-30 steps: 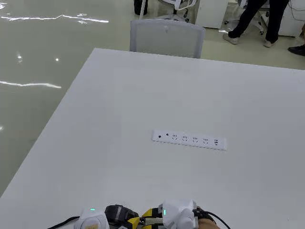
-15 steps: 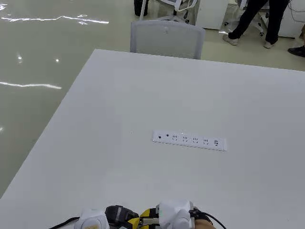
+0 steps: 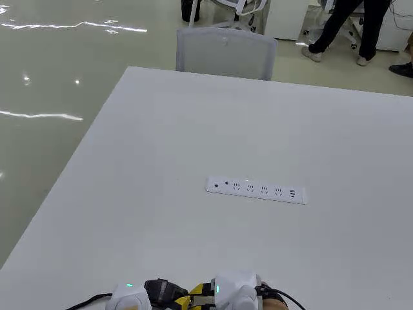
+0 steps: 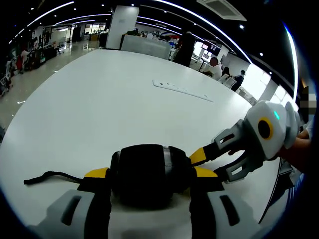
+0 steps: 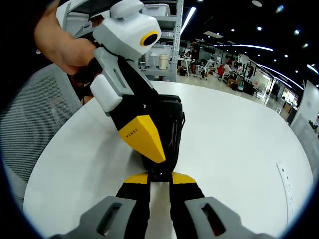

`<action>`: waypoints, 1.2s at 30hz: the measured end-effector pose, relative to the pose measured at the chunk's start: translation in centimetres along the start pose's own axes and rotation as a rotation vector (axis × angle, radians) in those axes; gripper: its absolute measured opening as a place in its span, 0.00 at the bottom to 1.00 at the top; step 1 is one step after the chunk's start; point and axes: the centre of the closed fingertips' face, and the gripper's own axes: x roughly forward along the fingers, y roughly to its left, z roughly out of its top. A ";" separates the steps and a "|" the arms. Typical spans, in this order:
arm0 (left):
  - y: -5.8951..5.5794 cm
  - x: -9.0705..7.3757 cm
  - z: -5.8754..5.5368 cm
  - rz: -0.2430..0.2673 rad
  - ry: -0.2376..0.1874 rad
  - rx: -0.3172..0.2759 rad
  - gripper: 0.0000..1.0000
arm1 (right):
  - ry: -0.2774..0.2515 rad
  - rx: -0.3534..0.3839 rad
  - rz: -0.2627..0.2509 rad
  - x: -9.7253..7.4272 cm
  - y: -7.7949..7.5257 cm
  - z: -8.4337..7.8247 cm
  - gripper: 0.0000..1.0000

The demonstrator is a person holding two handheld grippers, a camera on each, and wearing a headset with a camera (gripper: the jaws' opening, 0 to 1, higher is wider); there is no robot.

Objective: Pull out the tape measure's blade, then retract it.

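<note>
Ahead, the white table (image 3: 161,161) was a smooth, matt slab. It carried a long, flat white power strip (image 3: 256,190) with a row of sockets, lying well apart from the work, and nothing stood between the two. Beyond the far edge stood a grey mesh-backed chair (image 3: 226,51) on a glossy floor (image 3: 51,77), and the legs of a person (image 3: 348,22) showed farther off.

In the head view the tape measure (image 3: 164,290) appeared as a dark lump at the near edge of the table, largely cut off by the frame.

The left gripper view gave the case in full. It was black and rounded, with a grey band, and rested on the table. The left gripper (image 4: 150,185) clamped it across its sides with yellow pads (image 4: 97,173). A thin black strap (image 4: 50,177) trailed from the case across the table top.

The right gripper view showed the opposite face. The jaws of the right gripper (image 5: 159,179) were nearly together, pinching a small dark part at the lower edge of the case. Whether that part was the blade's hook could not be told. The left gripper's white body and one wedge-shaped yellow pad covered much of the case, and a hand (image 5: 60,45) held that gripper from behind.
</note>
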 end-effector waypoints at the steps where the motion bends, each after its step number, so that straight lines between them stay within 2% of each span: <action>1: -0.1 0.0 0.1 0.002 0.002 0.000 0.60 | 0.000 0.002 -0.002 0.0 0.0 0.0 0.14; 8: -0.5 0.0 -0.2 0.016 0.020 0.071 0.60 | 0.018 0.007 -0.008 0.5 0.3 -0.8 0.14; 9: -0.2 0.2 -0.2 0.019 0.018 0.078 0.60 | 0.015 0.002 -0.012 0.5 0.2 -0.8 0.14; 10: 0.1 0.2 -0.1 0.018 0.015 0.064 0.60 | 0.006 0.024 -0.015 0.3 0.2 -0.6 0.14; 14: 0.2 0.2 -0.2 0.015 0.016 0.063 0.60 | 0.006 0.018 -0.016 0.3 0.2 -0.6 0.14; 23: 0.0 0.1 0.0 0.015 0.011 0.071 0.59 | 0.012 0.033 -0.025 0.1 0.1 -0.3 0.15; 28: -0.2 -0.2 0.0 0.005 0.013 0.088 0.59 | 0.013 0.053 -0.036 -0.2 -0.4 -0.3 0.20; 36: -0.3 -1.1 0.4 -0.009 0.009 0.103 0.60 | 0.034 0.065 -0.031 -0.4 0.3 -0.4 0.27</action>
